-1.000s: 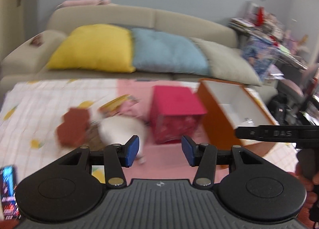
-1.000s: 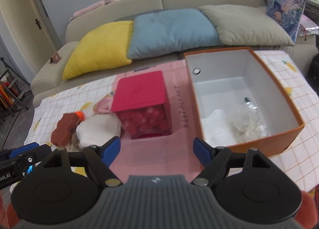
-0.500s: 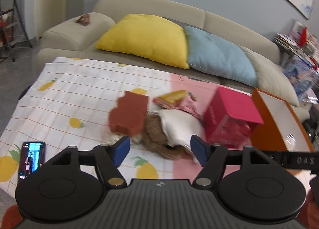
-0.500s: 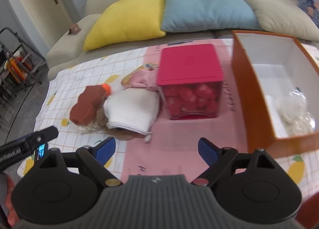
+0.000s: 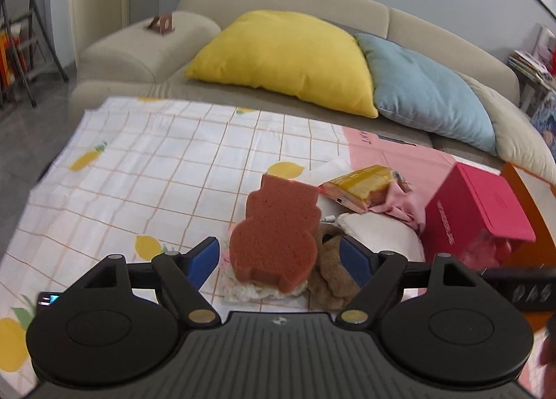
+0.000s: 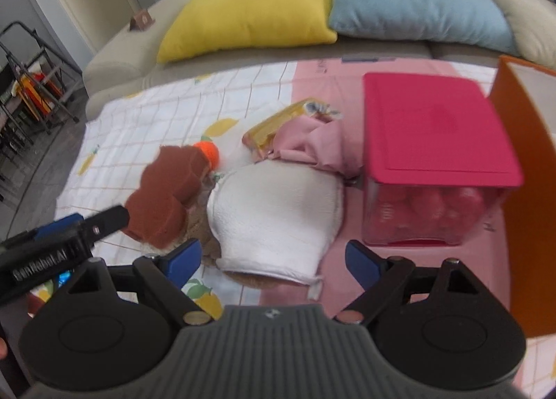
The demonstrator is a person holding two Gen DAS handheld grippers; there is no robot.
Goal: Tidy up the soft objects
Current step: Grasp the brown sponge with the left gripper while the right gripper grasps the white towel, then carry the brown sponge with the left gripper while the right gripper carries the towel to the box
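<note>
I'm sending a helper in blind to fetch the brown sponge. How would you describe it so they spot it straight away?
On the lemon-print cloth in front of the sofa, find the heap of soft things left of the pink-lidded box. The brown sponge lies at the heap's left end, beside the white mitt. It alone is a flat, rust-brown, porous slab cut in a lobed, animal-like outline.

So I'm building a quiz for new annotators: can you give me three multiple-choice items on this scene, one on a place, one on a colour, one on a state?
1. What lies between the left gripper's open fingers?
A. brown sponge
B. pink box
C. phone

2. Which cushion is beside the yellow cushion?
A. green
B. blue
C. red

3. How is the right gripper?
A. shut on the mitt
B. open
C. holding the box

Key:
1 A, the brown sponge sits between its tips.
2 B, the blue cushion adjoins it.
3 B, its fingers stand apart before the white mitt.
</note>
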